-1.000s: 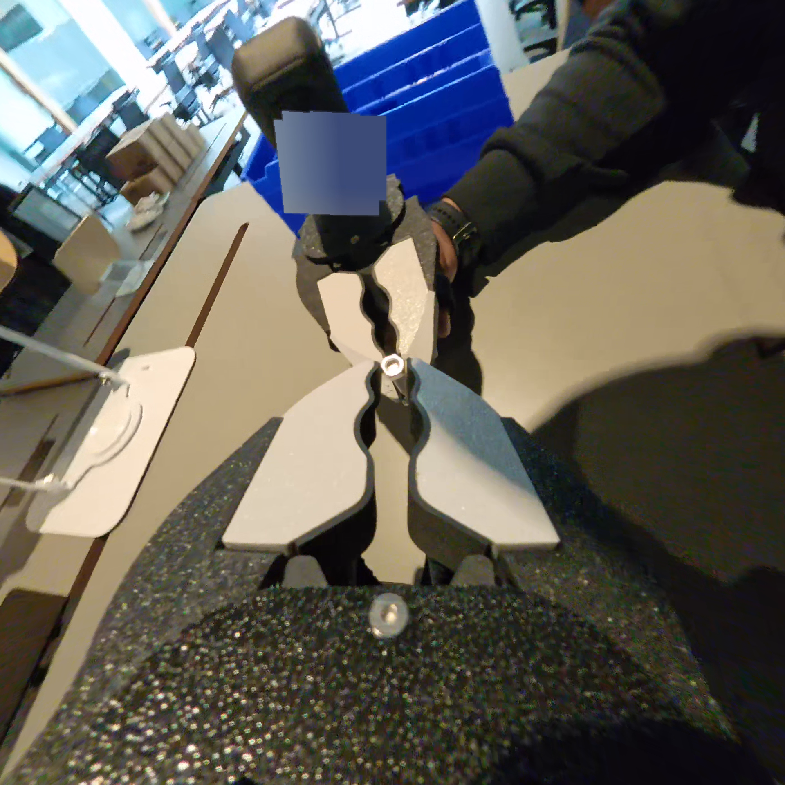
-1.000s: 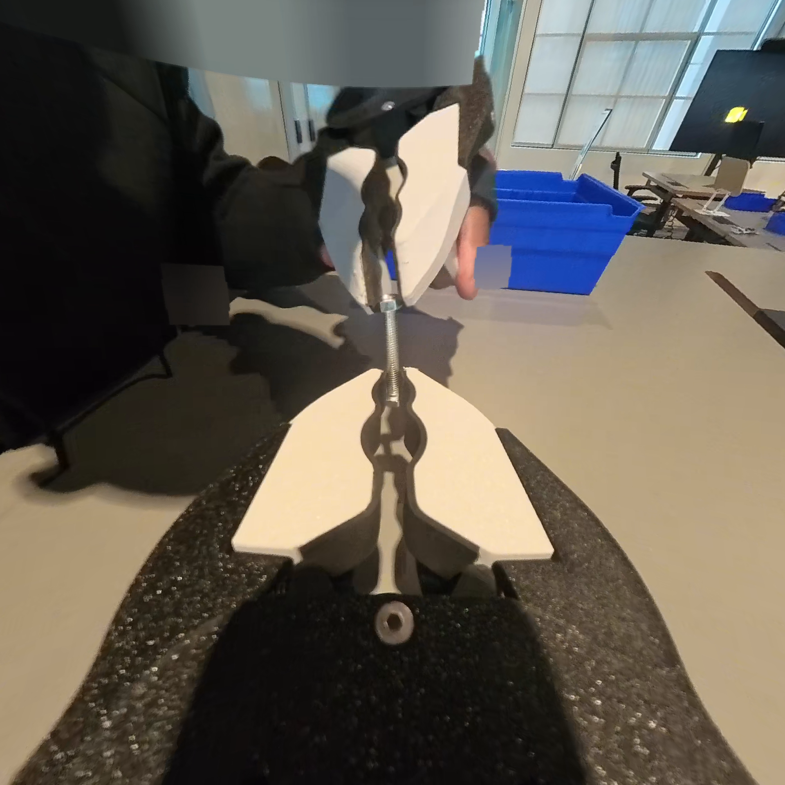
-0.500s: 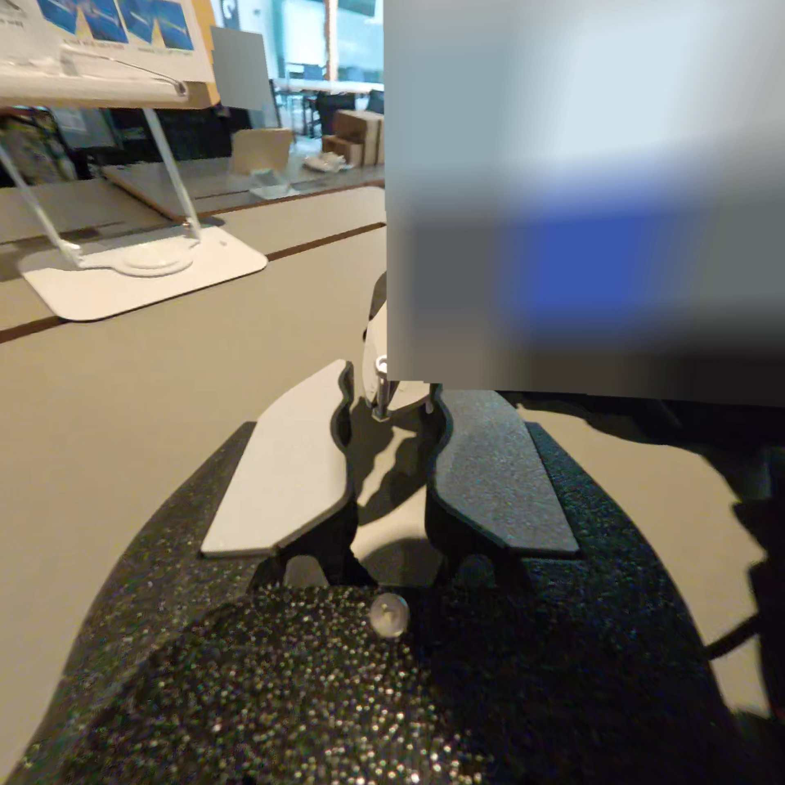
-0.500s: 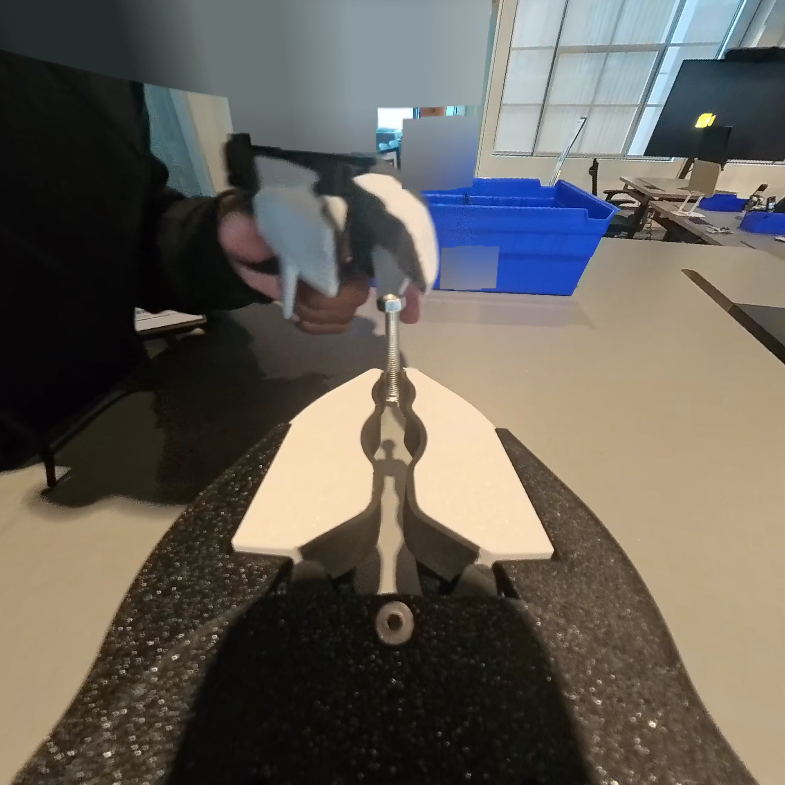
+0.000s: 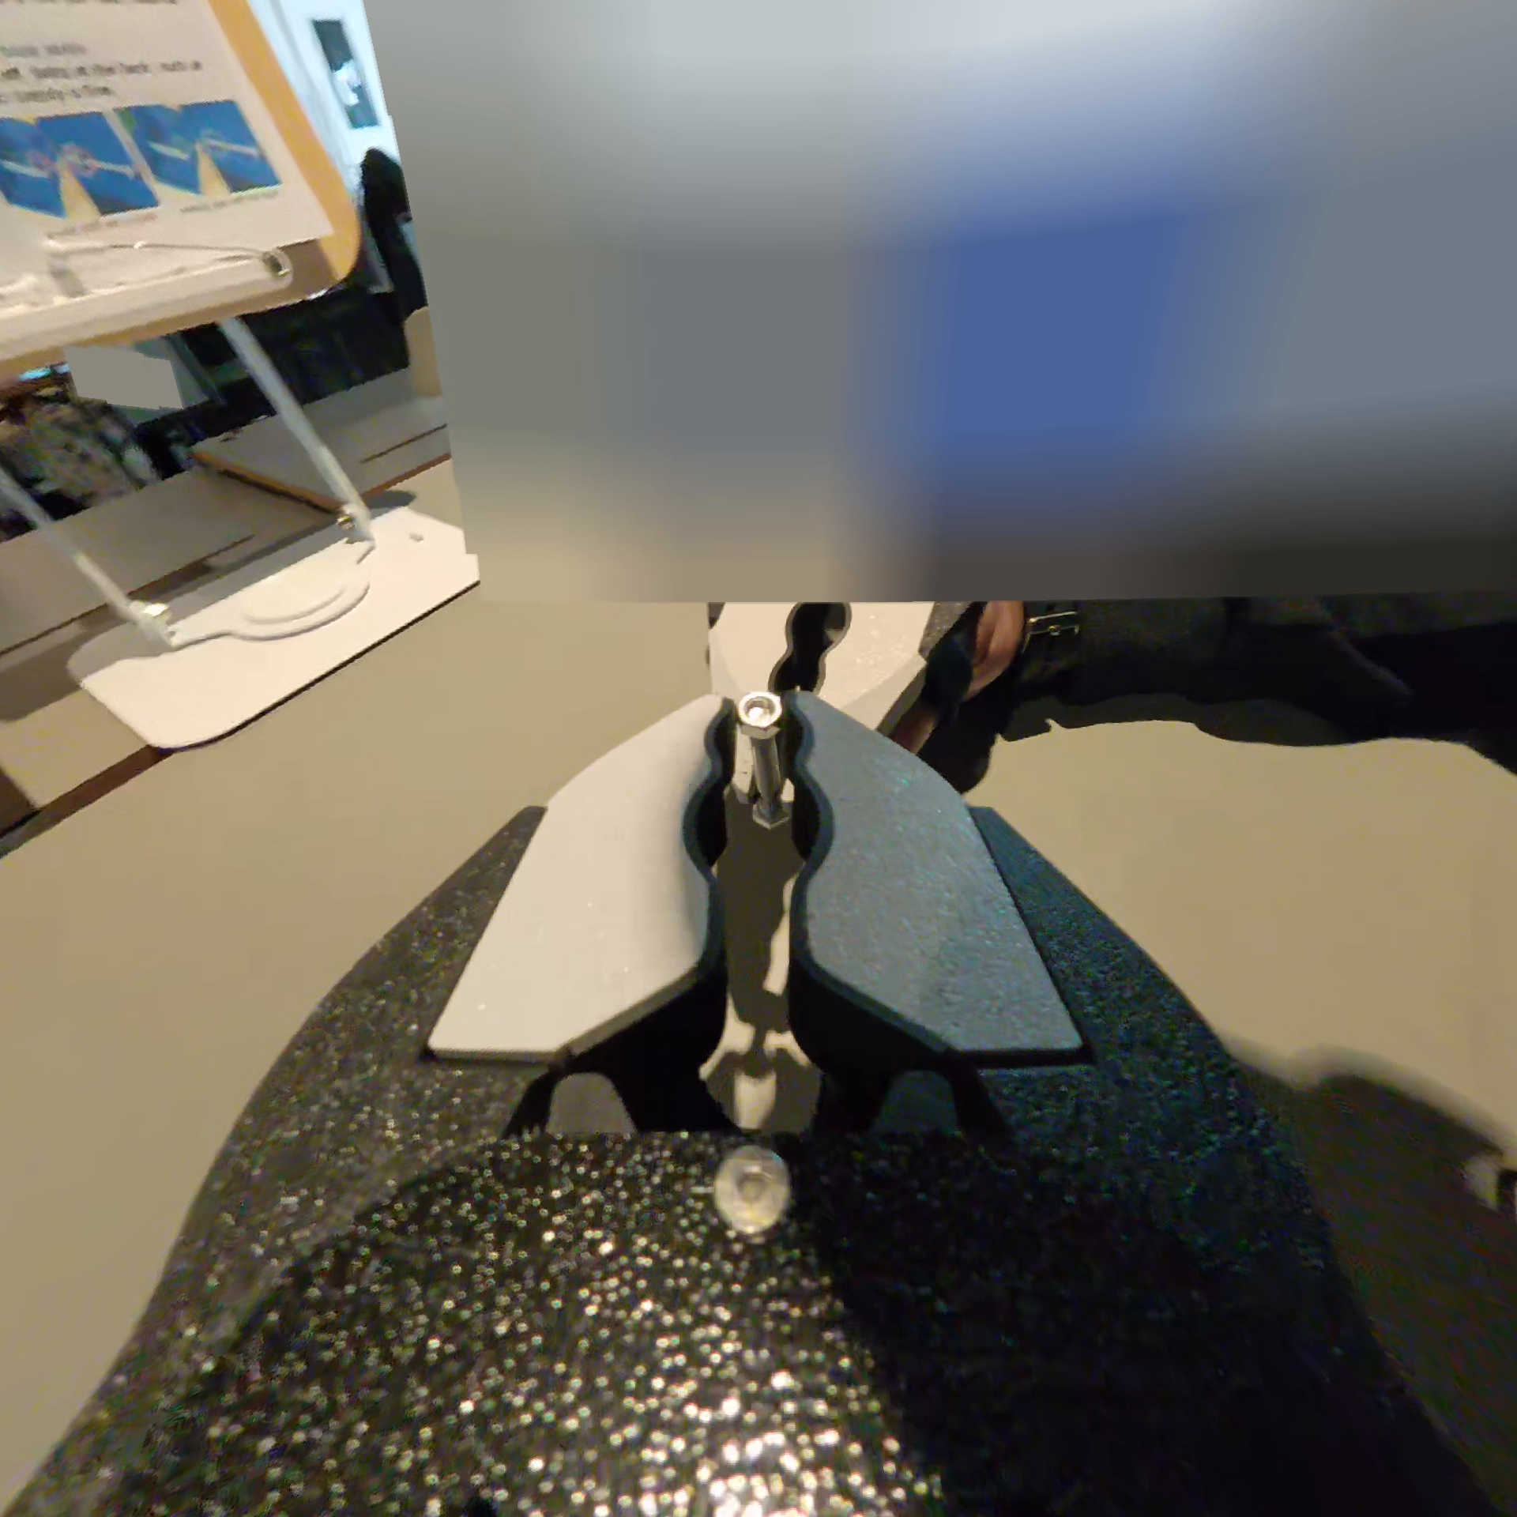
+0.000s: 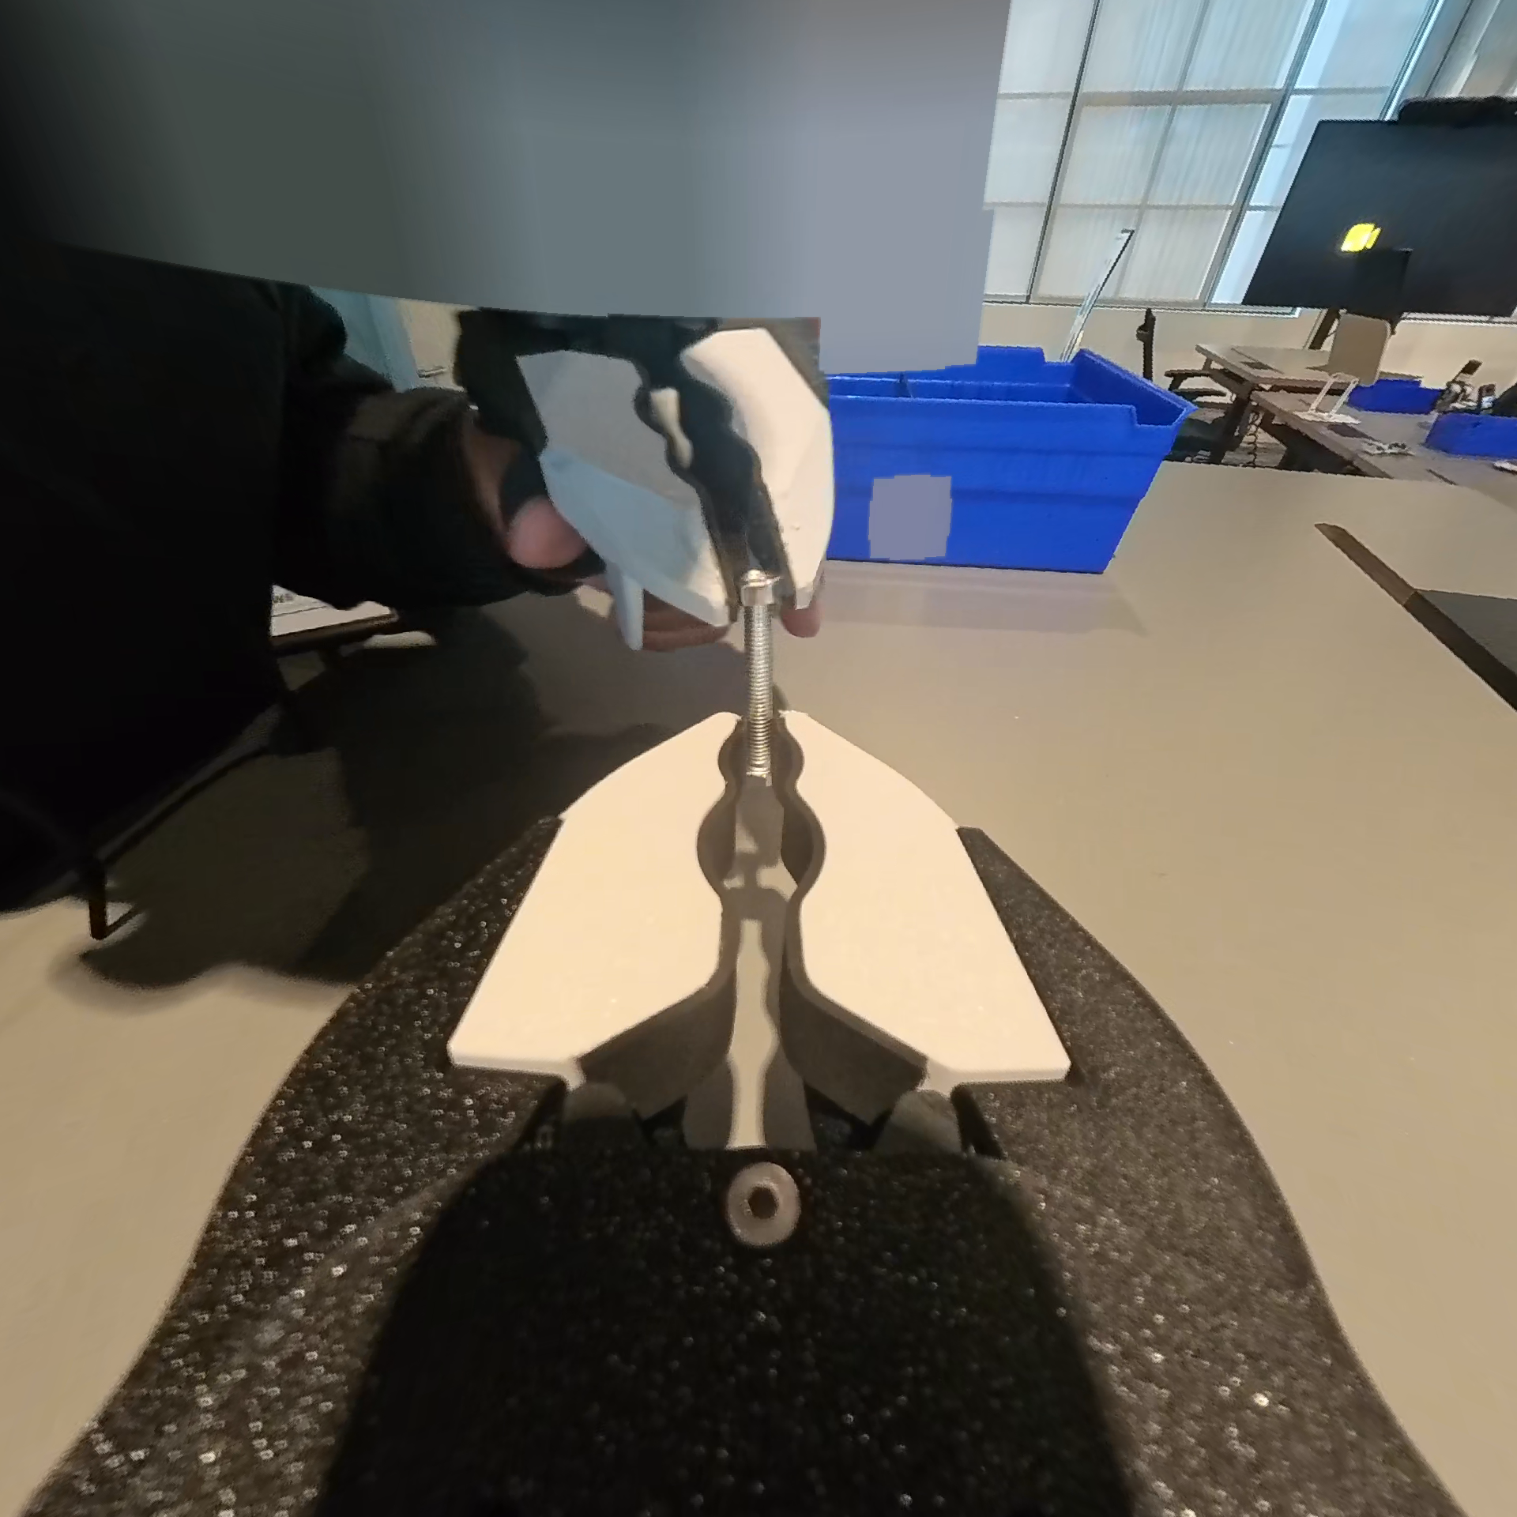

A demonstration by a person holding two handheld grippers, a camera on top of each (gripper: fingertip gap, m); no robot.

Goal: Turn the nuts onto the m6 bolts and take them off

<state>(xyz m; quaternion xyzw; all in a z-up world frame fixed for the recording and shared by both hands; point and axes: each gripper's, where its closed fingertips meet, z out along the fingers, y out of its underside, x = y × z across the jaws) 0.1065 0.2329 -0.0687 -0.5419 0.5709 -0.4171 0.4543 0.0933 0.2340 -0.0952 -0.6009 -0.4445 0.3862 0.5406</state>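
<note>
A silver M6 bolt [image 6: 757,681] stands upright between my two grippers above the grey table [image 6: 1149,780]. My right gripper [image 6: 759,731] is shut on the bolt's lower end. A silver nut [image 6: 757,587] sits at the bolt's top end. My left gripper [image 6: 759,584] comes from the far side, and its white fingers close on the nut. In the left wrist view the nut [image 5: 759,708] sits between the tips of my left gripper [image 5: 759,716], with the bolt [image 5: 767,772] running away below. The right gripper's white fingers [image 5: 891,665] show behind, partly hidden.
A blue bin [image 6: 1026,476] stands on the table behind the grippers. A white document stand [image 5: 246,648] holding a clipboard [image 5: 164,205] is at the far left. A person's dark sleeves [image 6: 205,492] flank the work. A dark monitor [image 6: 1395,213] stands far right. Less than 4 cm separates the two grippers' tips.
The left gripper let go of the nut, swung back open, and has now closed on the nut again at a new wrist angle. The right gripper has held the bolt still.
</note>
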